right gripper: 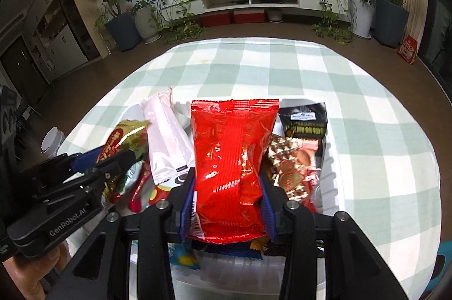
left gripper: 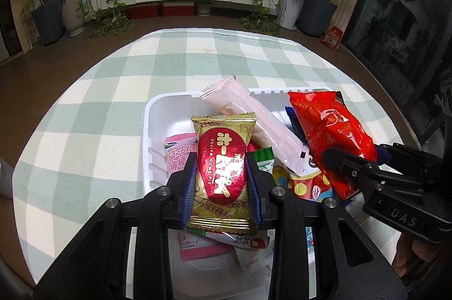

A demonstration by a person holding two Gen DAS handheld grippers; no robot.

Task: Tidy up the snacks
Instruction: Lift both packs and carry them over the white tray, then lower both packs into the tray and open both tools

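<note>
My left gripper (left gripper: 221, 161) is shut on a gold and red Home Pie packet (left gripper: 220, 167) and holds it above a white tray (left gripper: 158, 107) of snacks. My right gripper (right gripper: 226, 178) is shut on a red foil snack bag (right gripper: 230, 158), held over the same tray (right gripper: 329, 175). The red bag shows at the right of the left wrist view (left gripper: 333, 136), with the right gripper (left gripper: 339, 158) beside it. A long pale pink packet (left gripper: 248, 124) leans in the tray between the two held packets; it also shows in the right wrist view (right gripper: 166, 136).
The tray sits on a round table with a green and white checked cloth (left gripper: 113, 90). Other snacks lie in it: a black packet (right gripper: 305, 122), a gold-patterned packet (right gripper: 291, 167), a pink packet (left gripper: 176, 155). A white round object (right gripper: 52, 141) sits at the table's left edge.
</note>
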